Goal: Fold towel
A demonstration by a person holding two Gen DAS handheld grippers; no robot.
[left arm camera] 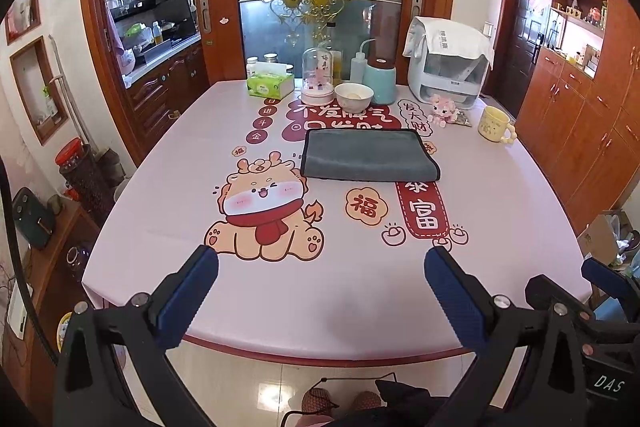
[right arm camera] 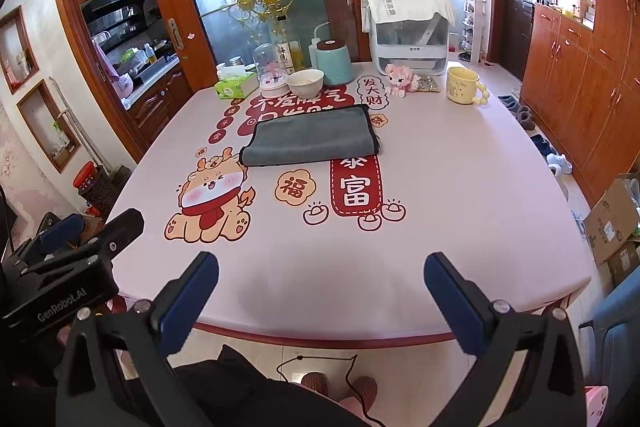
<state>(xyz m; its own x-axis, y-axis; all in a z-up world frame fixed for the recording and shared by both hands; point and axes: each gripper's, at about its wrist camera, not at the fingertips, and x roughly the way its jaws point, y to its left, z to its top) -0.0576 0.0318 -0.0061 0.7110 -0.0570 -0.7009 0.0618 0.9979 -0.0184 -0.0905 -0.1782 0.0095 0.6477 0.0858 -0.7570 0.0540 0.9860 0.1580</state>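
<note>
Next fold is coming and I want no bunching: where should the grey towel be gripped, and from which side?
Grip the grey towel at its two near corners, coming in low from the near table edge. It lies flat, its long edge facing both open grippers, left gripper and right gripper.

Left gripper [left arm camera: 320, 287]: black plastic frame, two angled fingers faced with dark blue ribbed pads [left arm camera: 188, 297], silver screws at the finger pivots. Right gripper [right arm camera: 320, 287]: same build, black arms, blue textured pads [right arm camera: 190, 299], silver screw heads. The right unit's body reads "DAS" in white in the left view; the left unit's body reads "GenRobot.AI" in the right view. Black cable [right arm camera: 320, 363] below, dark clothing, pinkish slippers [right arm camera: 340, 387] on the tiled floor.
</note>
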